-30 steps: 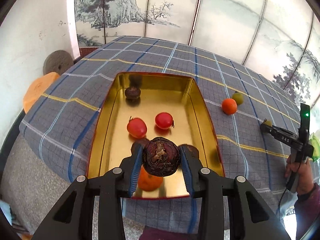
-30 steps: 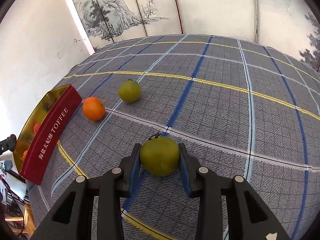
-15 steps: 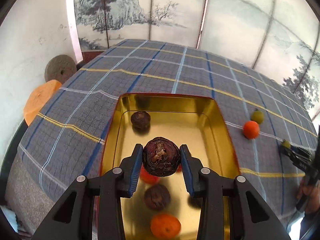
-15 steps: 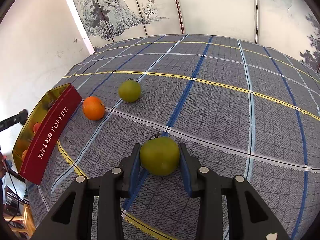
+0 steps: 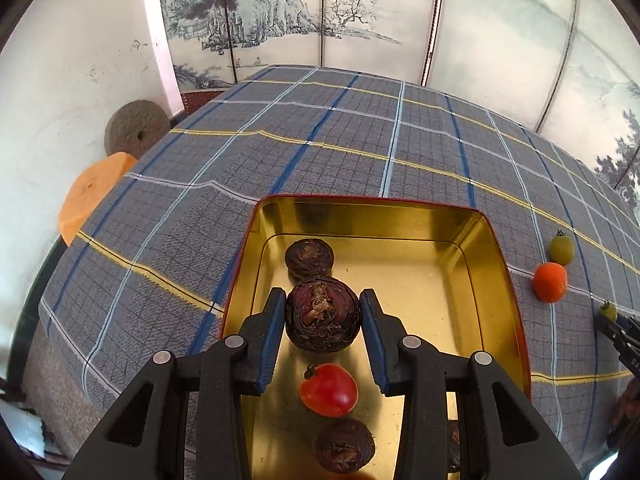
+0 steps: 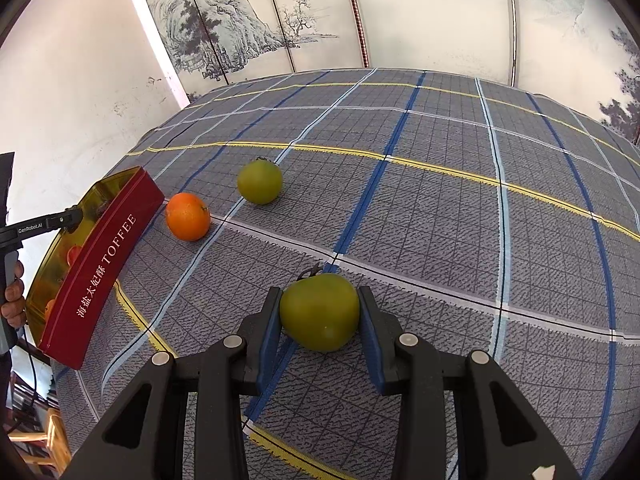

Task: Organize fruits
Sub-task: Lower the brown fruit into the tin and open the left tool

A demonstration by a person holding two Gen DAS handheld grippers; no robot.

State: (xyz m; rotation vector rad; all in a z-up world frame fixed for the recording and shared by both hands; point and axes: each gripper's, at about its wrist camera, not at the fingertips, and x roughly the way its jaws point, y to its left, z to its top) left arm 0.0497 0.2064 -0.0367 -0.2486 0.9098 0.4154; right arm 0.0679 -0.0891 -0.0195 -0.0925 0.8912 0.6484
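Note:
My left gripper (image 5: 323,322) is shut on a dark brown water chestnut (image 5: 322,316) and holds it above the gold tin tray (image 5: 496,264). In the tray lie another dark chestnut (image 5: 309,258), a red tomato (image 5: 329,389) and a third chestnut (image 5: 344,445). My right gripper (image 6: 320,314) is shut on a green tomato (image 6: 319,311) just over the checked cloth. An orange (image 6: 187,216) and a second green tomato (image 6: 259,181) lie on the cloth beside the red TOFFEE tray (image 6: 100,268); they also show in the left wrist view as the orange (image 5: 550,282) and green tomato (image 5: 561,249).
A grey-blue checked cloth (image 6: 440,208) covers the round table. A painted folding screen (image 5: 320,12) stands behind it. A stone disc (image 5: 134,128) and an orange stool (image 5: 90,196) sit past the table's left edge. The other gripper's tip (image 5: 618,330) shows at the right.
My left gripper has carried the chestnut forward over the tray toward its far end. The right gripper and its green tomato have stayed put.

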